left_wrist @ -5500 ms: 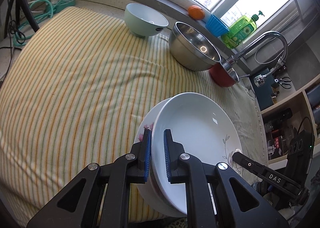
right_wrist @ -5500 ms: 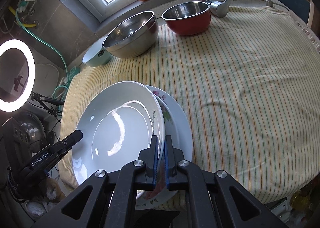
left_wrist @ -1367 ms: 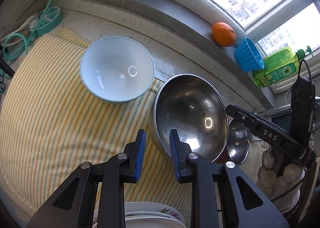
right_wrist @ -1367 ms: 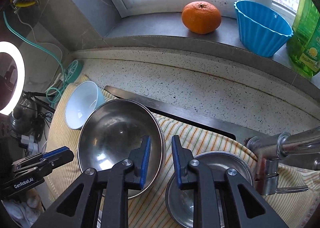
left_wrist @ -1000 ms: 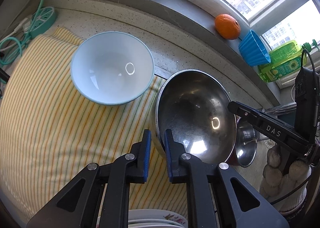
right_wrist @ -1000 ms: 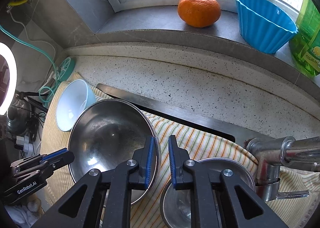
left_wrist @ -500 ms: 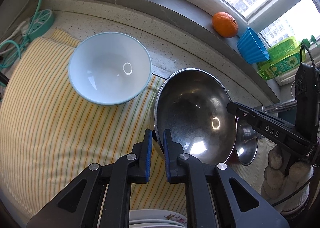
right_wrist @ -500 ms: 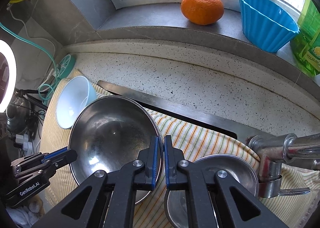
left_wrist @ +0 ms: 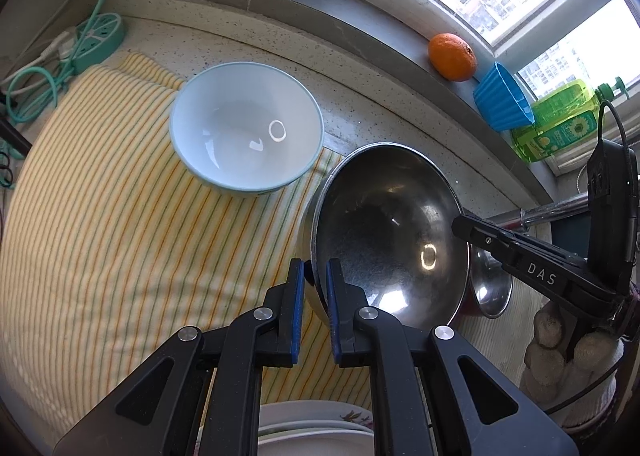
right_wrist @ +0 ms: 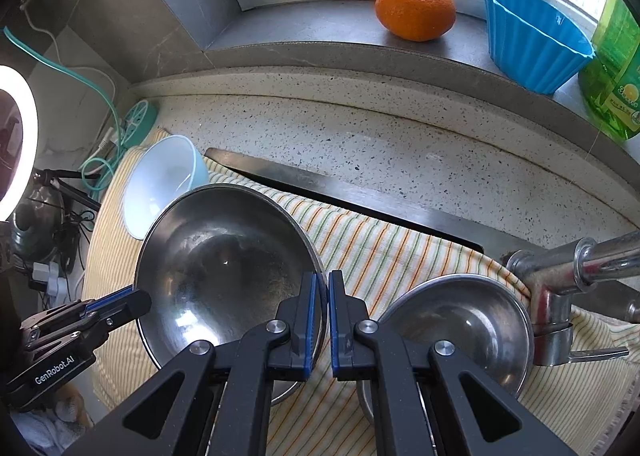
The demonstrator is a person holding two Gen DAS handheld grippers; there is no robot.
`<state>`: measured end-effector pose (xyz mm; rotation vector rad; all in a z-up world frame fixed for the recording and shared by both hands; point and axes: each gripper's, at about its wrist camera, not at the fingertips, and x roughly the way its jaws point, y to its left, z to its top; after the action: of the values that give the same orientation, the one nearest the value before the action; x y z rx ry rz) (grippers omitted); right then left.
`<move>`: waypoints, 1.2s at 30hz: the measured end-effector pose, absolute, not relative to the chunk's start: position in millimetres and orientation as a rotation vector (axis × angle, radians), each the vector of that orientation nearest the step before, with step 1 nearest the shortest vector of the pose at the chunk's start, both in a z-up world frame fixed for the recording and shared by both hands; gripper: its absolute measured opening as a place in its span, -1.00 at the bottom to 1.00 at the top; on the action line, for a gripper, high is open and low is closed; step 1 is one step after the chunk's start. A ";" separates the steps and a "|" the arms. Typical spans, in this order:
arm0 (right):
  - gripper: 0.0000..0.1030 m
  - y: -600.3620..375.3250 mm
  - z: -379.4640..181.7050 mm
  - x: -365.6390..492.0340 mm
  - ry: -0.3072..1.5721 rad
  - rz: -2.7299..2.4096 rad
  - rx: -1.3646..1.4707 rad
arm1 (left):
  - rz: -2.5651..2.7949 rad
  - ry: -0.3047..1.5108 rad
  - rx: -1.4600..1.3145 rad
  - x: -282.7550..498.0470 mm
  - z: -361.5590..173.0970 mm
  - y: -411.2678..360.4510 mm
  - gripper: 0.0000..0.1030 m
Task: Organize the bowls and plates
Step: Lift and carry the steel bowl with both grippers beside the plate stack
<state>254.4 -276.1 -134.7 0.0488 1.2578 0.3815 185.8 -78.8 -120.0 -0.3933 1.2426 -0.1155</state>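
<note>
Both pointing steeply downward, the left gripper (left_wrist: 315, 276) and right gripper (right_wrist: 322, 290) are pinching opposite rims of the large steel bowl (left_wrist: 388, 232), which is sitting on the striped cloth (left_wrist: 120, 236).

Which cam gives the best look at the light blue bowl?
Left wrist. The light blue bowl shows whole there, rim and white inside fully open to view, standing on the striped cloth. In the right wrist view it sits small at the left, partly hidden behind the large steel bowl.

I note the plates (left_wrist: 316, 426) cut off at frame bottom; red bowl (left_wrist: 490, 288) mostly hidden behind the steel bowl (left_wrist: 384, 224).
</note>
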 end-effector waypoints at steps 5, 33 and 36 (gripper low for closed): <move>-0.89 -262.2 -129.6 244.1 1.248 0.390 0.033 | -0.108 1.236 -0.411 175.7 -116.7 -64.0 -0.82; -0.89 -172.6 -120.9 185.2 1.248 0.480 -0.040 | -0.024 1.195 -0.477 106.8 -104.0 14.9 -0.82; -0.89 -165.1 -120.1 180.4 1.246 0.487 -0.049 | -0.020 1.189 -0.483 100.8 -102.8 20.9 -0.82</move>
<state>180.4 -165.1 -120.1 -0.0486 1.2464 0.4872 100.8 20.9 -102.8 -0.4832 1.1892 -0.0204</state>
